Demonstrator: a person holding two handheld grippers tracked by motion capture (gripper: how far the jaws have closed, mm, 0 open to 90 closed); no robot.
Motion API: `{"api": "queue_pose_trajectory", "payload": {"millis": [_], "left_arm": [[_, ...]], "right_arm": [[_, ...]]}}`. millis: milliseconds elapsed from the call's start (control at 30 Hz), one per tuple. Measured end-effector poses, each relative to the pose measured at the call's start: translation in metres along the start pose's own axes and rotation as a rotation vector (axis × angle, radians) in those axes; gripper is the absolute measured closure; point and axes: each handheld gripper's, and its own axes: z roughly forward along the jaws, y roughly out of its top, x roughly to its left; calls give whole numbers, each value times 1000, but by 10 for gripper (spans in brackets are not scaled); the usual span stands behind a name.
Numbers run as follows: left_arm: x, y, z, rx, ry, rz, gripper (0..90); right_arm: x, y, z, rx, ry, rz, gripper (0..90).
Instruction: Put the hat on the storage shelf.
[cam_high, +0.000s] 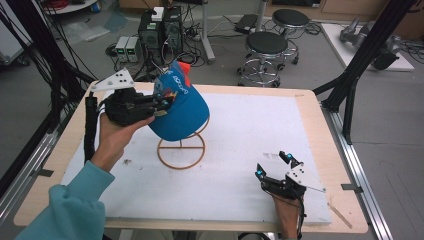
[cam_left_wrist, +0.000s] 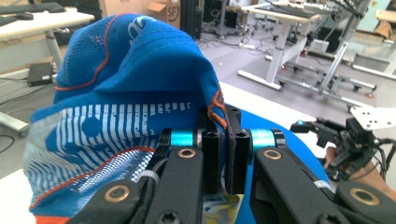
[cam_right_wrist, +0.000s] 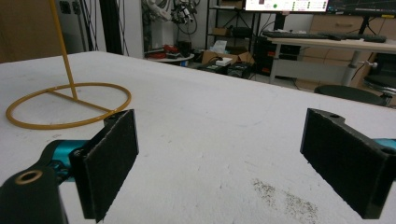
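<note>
A blue cap (cam_high: 181, 107) with white and orange print sits over the top of a yellow wire stand (cam_high: 181, 152) near the middle of the table. My left gripper (cam_high: 161, 104) is shut on the cap's fabric edge (cam_left_wrist: 215, 105) at its left side, the cloth pinched between the two jaws. Low at the front right, my right gripper (cam_high: 274, 166) rests open on the white mat, nothing between its pads (cam_right_wrist: 112, 161). From there the stand's ring base (cam_right_wrist: 70, 105) and upright rod lie to the left.
A white mat (cam_high: 250, 130) covers the wooden table (cam_high: 320, 125). Black frame posts (cam_high: 367, 55) stand at both sides. Stools (cam_high: 265, 50) and computer boxes (cam_high: 160, 30) are on the floor behind the table.
</note>
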Motion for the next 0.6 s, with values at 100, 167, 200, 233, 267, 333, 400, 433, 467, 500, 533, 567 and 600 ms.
{"api": "queue_pose_trajectory", "payload": {"millis": [100,167,200,233,267,333,400,433,467,500,533,567,600], "left_arm": [[-2,-6,6,17,-11,-7,870],[-2,-9,7,9,-18,-15,869],[-2,-10,7,6,-19,-19,867],[-1,-10,7,9,-20,-20,866],[-1,-10,7,10,-18,-23,860],[-2,-9,6,19,-18,-20,839],[-4,-10,6,30,-11,-4,814],[-5,-10,6,32,-14,-1,806],[-5,-10,6,32,-10,1,799],[-6,-10,6,36,-3,7,778],[-6,-10,6,39,1,13,740],[-7,-11,7,42,5,16,727],[-8,-11,7,44,12,24,711]], "right_arm": [[0,0,0,0,1,0,103],[0,0,0,0,1,0,103],[0,0,0,1,1,-1,103],[0,0,0,1,1,-1,103],[0,0,0,0,0,-2,103],[0,0,0,0,0,-3,103],[0,0,0,-2,0,-4,103],[0,0,0,-1,0,-6,103],[0,0,0,1,0,-5,103],[0,0,0,0,0,-3,103],[0,0,0,1,0,-6,103],[0,0,0,0,-1,-6,103],[0,0,0,0,0,-6,103]]}}
